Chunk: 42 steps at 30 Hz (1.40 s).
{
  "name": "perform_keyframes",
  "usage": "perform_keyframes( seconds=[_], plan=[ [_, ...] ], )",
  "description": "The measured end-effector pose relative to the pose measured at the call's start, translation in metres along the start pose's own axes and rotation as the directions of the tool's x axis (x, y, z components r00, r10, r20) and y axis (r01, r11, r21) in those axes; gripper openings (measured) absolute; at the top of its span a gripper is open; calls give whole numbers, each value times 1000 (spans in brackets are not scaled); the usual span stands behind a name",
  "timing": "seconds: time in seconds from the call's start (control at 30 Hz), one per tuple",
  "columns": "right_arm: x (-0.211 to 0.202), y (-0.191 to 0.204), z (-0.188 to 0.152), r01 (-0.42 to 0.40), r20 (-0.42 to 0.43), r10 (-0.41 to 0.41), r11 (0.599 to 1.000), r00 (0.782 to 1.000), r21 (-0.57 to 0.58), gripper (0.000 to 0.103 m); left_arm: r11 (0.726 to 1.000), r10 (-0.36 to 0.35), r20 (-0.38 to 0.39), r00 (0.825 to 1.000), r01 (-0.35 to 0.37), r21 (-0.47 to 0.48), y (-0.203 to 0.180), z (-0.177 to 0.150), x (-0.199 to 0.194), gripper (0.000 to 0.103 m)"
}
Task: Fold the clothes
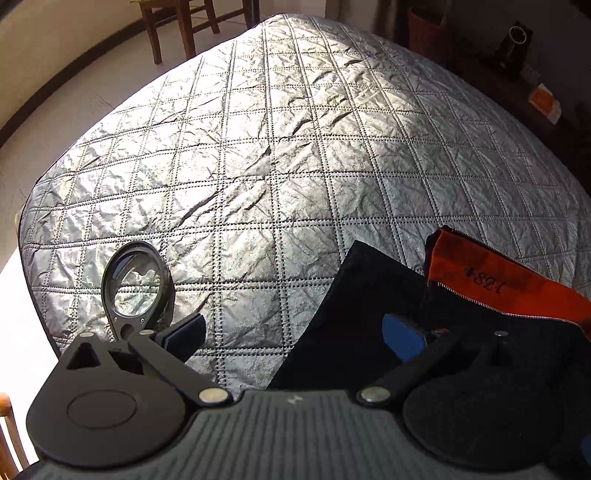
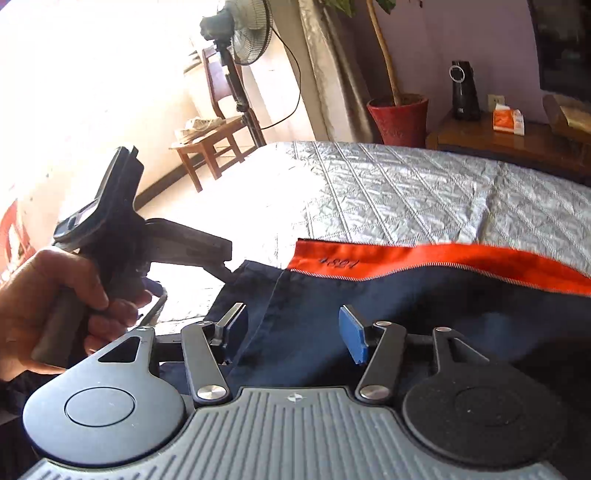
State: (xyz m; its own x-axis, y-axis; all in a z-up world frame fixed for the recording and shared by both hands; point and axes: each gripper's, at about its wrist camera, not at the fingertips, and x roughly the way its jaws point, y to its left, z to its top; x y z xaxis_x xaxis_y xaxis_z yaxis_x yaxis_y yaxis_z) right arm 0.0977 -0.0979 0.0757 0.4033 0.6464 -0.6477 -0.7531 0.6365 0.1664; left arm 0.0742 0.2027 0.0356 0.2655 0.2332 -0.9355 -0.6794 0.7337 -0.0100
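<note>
A dark navy garment (image 2: 406, 310) with an orange lining (image 2: 424, 258) and a silver zipper lies at the near edge of a quilted silver-grey bed cover (image 2: 388, 192). My right gripper (image 2: 293, 332) hovers just over the navy cloth, open, its blue pads apart with fabric below them and nothing pinched. In the left wrist view the same garment (image 1: 351, 314) fills the lower right, its orange lining (image 1: 491, 280) turned up. My left gripper (image 1: 295, 336) is open wide, one finger over the quilt and the other over the navy cloth. A hand (image 2: 55, 306) holds the left gripper's handle.
A wooden chair (image 2: 210, 140) and a standing fan (image 2: 251, 33) stand beyond the bed's far left corner. A red plant pot (image 2: 399, 118) and a wooden side table (image 2: 498, 140) with an orange packet are at the back right. The quilt (image 1: 277, 147) stretches away bare.
</note>
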Motion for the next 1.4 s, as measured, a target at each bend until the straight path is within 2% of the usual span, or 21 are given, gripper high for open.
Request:
perform_keyframes(
  seconds=[0.03,0.1,0.17,0.23,0.33,0.43,0.5,0.63,0.67,0.7,0.73,0.83,0.93,1.03,1.1,1.2,1.33,1.4],
  plan=[
    [9,0,15,15,-8,-15,995,1000,-103,68,1000,0,-3,1000,0,-2,0,0,0,101],
    [30,-2,35,-10,-14,7,969,1000,-245,71,1000,2,-1,1000,-2,-7,1,1,-1,101],
    [65,-6,54,-72,-72,52,948,996,-311,71,1000,2,3,1000,-2,-14,1,1,-1,101],
    [97,-9,65,-88,-129,43,928,991,-361,70,1000,-2,-1,1000,2,-20,3,2,0,101],
    [135,-12,69,-133,-192,63,916,979,-378,67,1000,-11,-16,1000,11,-25,5,3,2,101],
    [172,-18,63,-173,-281,77,926,957,-334,67,999,-21,-28,999,20,-32,7,3,4,101],
    [186,-17,57,-157,-302,48,924,952,-349,68,999,-26,-31,999,25,-39,8,4,4,101],
    [202,-27,56,-169,-333,72,948,940,-270,69,998,-37,-38,999,35,-48,11,5,4,101],
    [203,-29,58,-170,-339,78,953,938,-251,60,998,-38,-38,999,36,-49,12,5,4,101],
    [202,-30,61,-170,-344,83,958,935,-231,46,998,-39,-38,999,37,-51,12,6,4,101],
    [202,-32,63,-170,-349,88,962,933,-212,11,998,-39,-39,998,37,-54,13,6,4,101],
    [185,-27,68,-175,-318,97,959,943,-224,11,997,-49,-43,998,46,-66,15,7,4,101],
    [160,-18,70,-140,-259,68,953,963,-268,10,996,-58,-44,997,55,-70,16,9,4,101],
    [127,-4,68,-56,-166,4,948,986,-313,10,993,-91,-53,994,86,-84,15,8,4,101],
    [106,13,60,13,-109,-60,922,992,-387,10,989,-124,-61,990,119,-85,12,7,3,102],
    [80,35,42,75,-42,-105,889,994,-452,10,980,-191,-89,978,185,-68,2,3,2,102],
    [57,43,20,111,26,-111,902,994,-417,10,957,-280,-125,952,268,-109,-2,-1,5,102],
    [52,45,11,122,37,-117,905,992,-408,10,936,-336,-153,929,311,-164,1,-1,10,102]
  ],
)
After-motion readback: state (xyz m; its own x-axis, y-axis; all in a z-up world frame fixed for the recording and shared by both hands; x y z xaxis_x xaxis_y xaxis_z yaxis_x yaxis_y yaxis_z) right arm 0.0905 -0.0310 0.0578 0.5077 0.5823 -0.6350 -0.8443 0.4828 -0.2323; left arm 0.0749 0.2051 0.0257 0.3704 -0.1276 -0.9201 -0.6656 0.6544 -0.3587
